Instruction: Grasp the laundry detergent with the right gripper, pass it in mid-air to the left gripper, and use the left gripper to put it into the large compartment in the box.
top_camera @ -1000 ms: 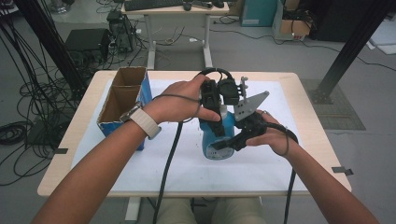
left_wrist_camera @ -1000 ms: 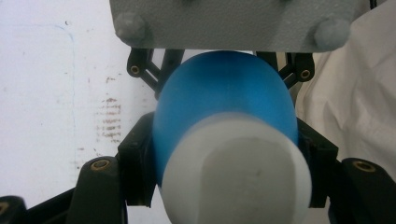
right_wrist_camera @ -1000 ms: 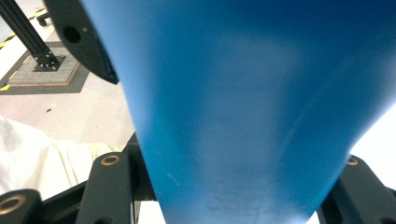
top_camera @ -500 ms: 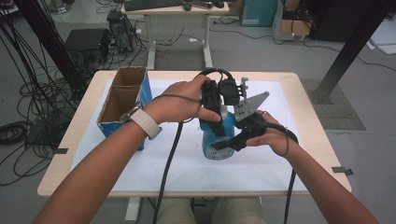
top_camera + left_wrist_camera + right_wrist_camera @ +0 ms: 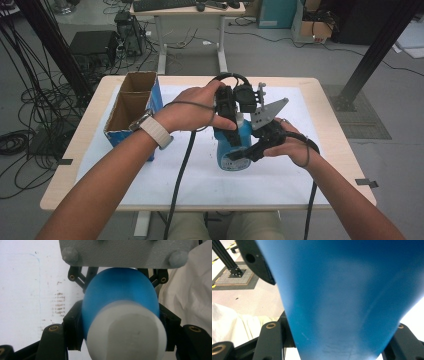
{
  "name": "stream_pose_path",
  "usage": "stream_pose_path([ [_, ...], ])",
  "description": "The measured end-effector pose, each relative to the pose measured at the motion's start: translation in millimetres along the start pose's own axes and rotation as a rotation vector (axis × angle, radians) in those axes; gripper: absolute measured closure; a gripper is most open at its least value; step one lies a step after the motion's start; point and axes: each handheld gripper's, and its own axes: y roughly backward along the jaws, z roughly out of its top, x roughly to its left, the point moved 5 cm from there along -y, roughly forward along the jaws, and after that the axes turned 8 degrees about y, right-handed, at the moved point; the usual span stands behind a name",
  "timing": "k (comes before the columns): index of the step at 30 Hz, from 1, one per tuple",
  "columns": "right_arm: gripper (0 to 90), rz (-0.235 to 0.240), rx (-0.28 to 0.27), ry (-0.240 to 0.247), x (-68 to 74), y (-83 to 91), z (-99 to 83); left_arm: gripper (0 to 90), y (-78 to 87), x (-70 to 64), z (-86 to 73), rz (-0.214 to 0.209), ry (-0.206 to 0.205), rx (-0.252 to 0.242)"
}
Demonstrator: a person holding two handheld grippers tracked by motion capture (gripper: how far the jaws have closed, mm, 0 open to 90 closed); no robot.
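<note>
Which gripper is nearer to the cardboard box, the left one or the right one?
Left. The left gripper grips the blue bottle top, on the side toward the cardboard box; the right gripper holds the bottle's body, farther away.

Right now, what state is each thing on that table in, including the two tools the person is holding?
Blue bottle: upright on the white sheet, white cap on.
Left tool: shut on the bottle's top.
Right tool: shut on the bottle's lower body.
Cardboard box: open at the top, nothing visible inside.
</note>
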Motion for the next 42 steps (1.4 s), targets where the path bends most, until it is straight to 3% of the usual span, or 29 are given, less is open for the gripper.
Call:
stream_pose_path([
  [12,42.9,0.007,0.012,0.009,-0.5,0.9,0.0,37.3,0.3,-0.6,-0.2,0.001,0.007,-0.005],
  [13,42.9,0.006,0.012,0.007,-0.4,0.9,0.1,37.3,-0.3,-1.5,-0.2,0.001,0.021,-0.014],
  [32,42.9,0.004,0.017,0.004,-1.6,0.9,0.5,37.3,0.7,1.4,-0.7,-0.001,-0.001,-0.007],
  [42,42.9,0.005,0.014,0.007,-1.7,1.1,0.5,37.4,0.0,-0.2,-0.2,0.003,0.021,-0.02],
])
